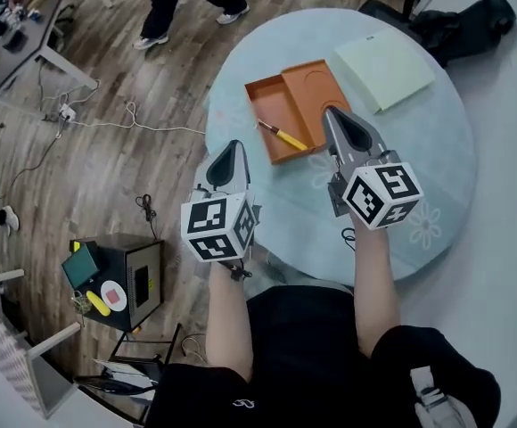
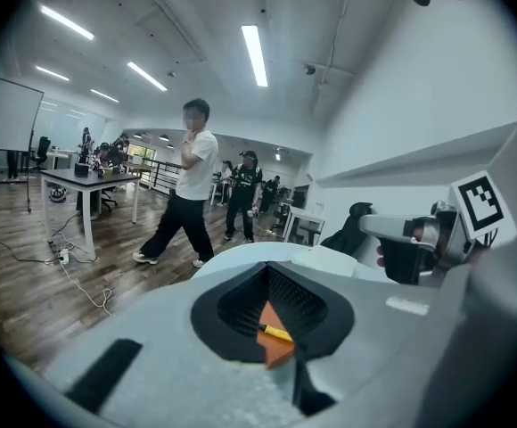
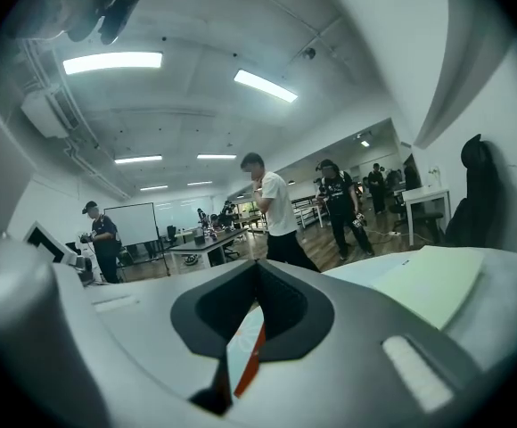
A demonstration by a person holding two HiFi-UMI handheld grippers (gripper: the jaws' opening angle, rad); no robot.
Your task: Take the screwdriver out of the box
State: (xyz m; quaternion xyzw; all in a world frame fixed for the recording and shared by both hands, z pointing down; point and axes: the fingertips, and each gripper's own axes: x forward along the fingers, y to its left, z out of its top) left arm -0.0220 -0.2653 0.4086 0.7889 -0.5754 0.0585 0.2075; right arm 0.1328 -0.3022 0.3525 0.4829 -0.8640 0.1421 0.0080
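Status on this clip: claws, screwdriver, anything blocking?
Left claw shut, empty. Right claw shut, empty. Screwdriver lying in open box, untouched. Nothing blocking it.

Box (image 1: 272, 105) open-topped, screwdriver (image 1: 283, 135) exposed from above

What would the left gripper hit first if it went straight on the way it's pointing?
Probably the box: its near corner, with the screwdriver in it, shows straight ahead of the left gripper. Depth is unclear.
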